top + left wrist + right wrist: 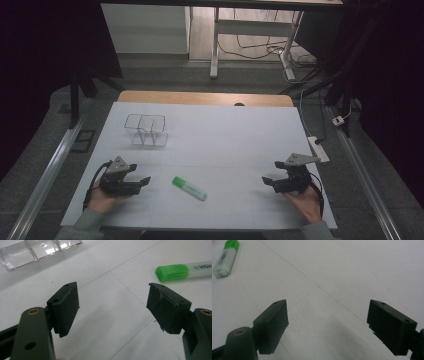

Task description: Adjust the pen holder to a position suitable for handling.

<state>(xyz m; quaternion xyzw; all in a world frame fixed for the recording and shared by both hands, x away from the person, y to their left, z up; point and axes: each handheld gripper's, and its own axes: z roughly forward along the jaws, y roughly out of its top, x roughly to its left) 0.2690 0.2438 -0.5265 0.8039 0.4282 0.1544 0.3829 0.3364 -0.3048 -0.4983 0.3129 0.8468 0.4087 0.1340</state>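
Lying flat on the white table (215, 135), near its front edge and between both hands, green highlighter (189, 188) with cap toward the left gripper (134, 177). Nearest that gripper, just beside its fingers (65, 307), spread wide and empty. Well apart on the other side, right gripper (272, 176), equally wide open, nothing held. Farther back, clear compartment tray (145, 129). Risked rolling or skidding away if nudged by one finger first; could have slipped out if pinched on the tapered cap.
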